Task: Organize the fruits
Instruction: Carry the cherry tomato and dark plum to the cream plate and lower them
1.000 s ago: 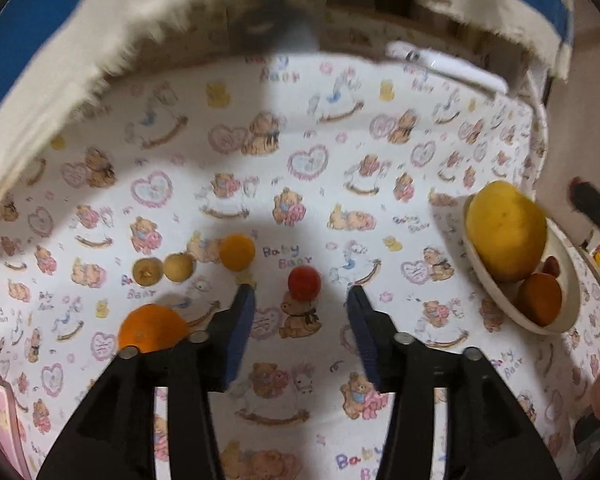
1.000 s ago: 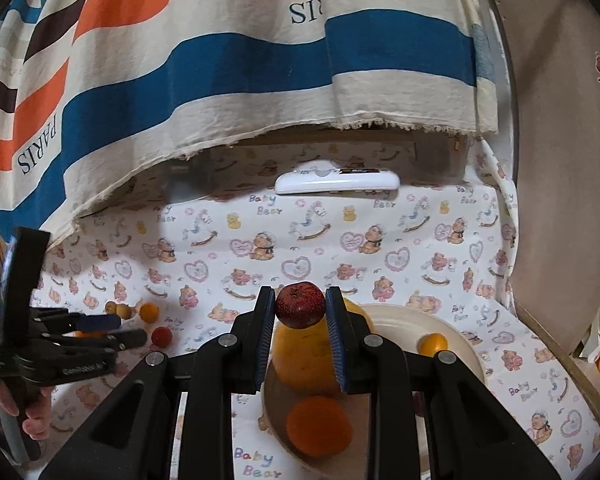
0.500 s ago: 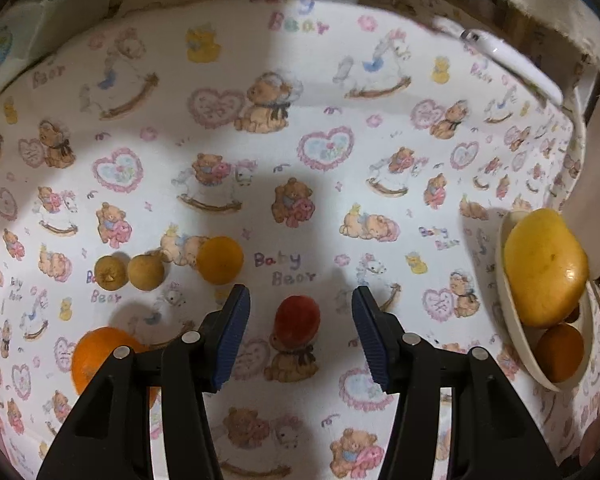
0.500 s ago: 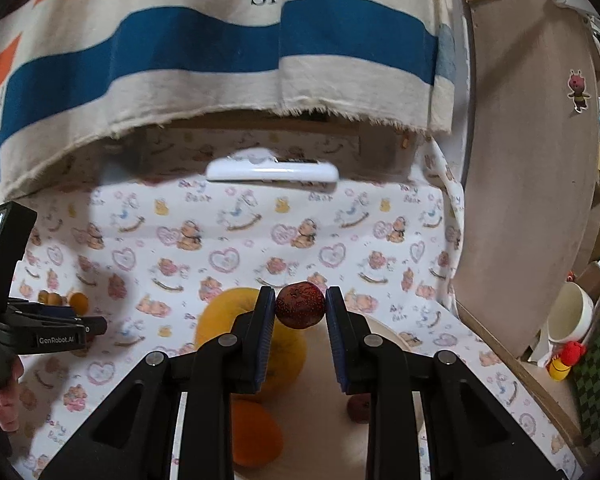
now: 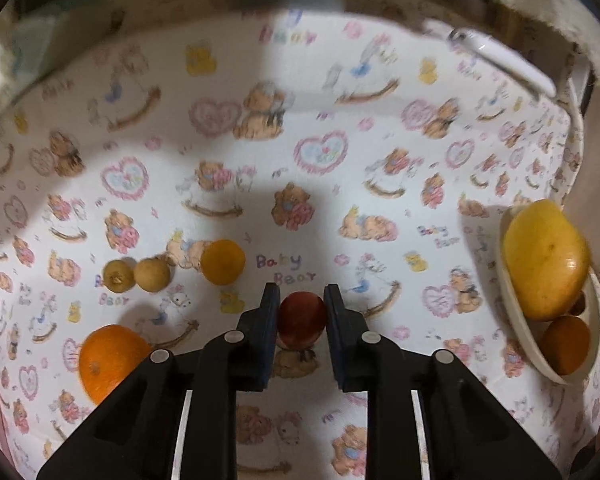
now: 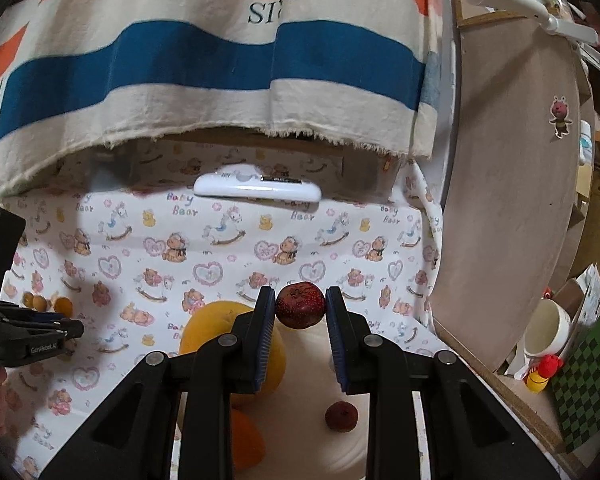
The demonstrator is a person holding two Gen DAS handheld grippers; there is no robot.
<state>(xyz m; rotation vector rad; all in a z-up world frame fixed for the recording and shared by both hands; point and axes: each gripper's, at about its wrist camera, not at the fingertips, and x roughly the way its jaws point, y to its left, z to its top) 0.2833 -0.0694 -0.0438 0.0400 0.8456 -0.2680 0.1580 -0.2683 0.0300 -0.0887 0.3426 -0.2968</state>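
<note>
— On the table with the teddy-bear print cloth (image 5: pixel 228 128), what has the left hand-held gripper (image 5: pixel 302 312) got?
— Its blue pads are closing onto a small round red fruit (image 5: pixel 302 316) that sits on the cloth, one pad pressed to each side.
— And around it?
— At ten o'clock from that fruit lies a small orange citrus (image 5: pixel 223 261), with two little brownish round fruits (image 5: pixel 136 275) side by side just left of it. At eight o'clock is a large orange (image 5: pixel 110 362).
— The dish?
— A cream shallow bowl (image 5: pixel 520 344) at three o'clock, holding a big yellow mango (image 5: pixel 546 258) and, below it, an orange fruit (image 5: pixel 566 350). Something dark sits between them; the view is too blurred to name it.
— The right hand-held gripper (image 6: pixel 300 308)?
— Clamped on a dark red speckled fruit (image 6: pixel 300 306), held above the same bowl (image 6: pixel 312 432). Under it, at five o'clock, another dark red fruit (image 6: pixel 341 417) rests inside the bowl, with the mango (image 6: pixel 220 320) at eight o'clock.
</note>
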